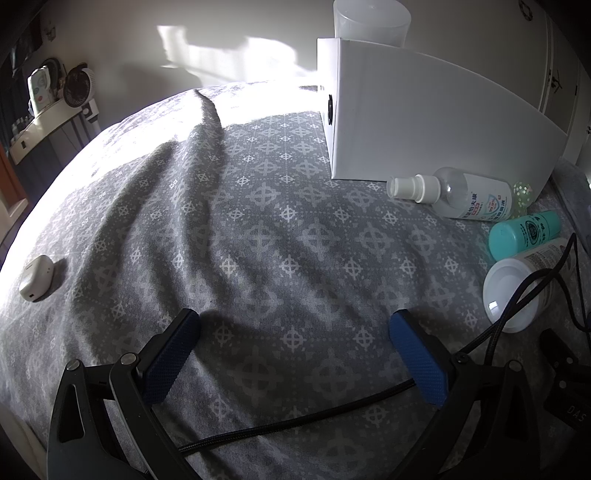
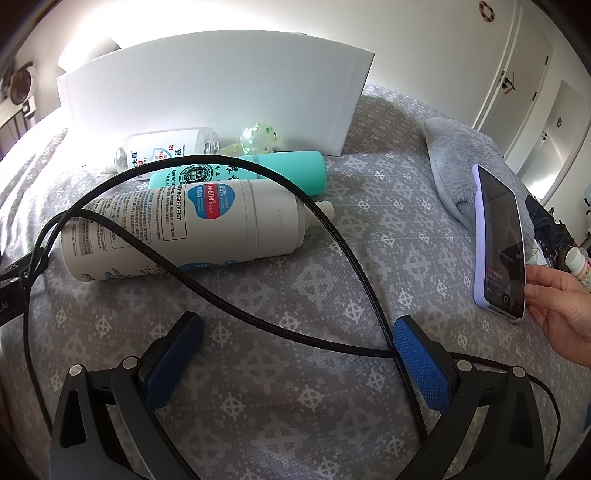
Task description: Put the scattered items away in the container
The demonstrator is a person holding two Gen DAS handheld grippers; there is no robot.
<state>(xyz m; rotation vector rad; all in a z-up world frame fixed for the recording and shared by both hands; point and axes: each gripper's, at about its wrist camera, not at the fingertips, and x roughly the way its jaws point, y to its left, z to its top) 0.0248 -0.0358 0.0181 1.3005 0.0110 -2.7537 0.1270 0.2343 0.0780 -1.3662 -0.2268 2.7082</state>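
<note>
A white box stands on the grey patterned bed, also in the right wrist view. In front of it lie a clear spray bottle, a teal bottle, a large white bottle and a small glittery green ball toy. My left gripper is open and empty, low over the bed, left of the bottles. My right gripper is open and empty, just in front of the white bottle.
Black braided cables loop over the white bottle and between my right gripper's fingers. A hand holds a phone at the right, beside a grey plush cloth. A small white case lies far left on the bed. A translucent cup shows above the box.
</note>
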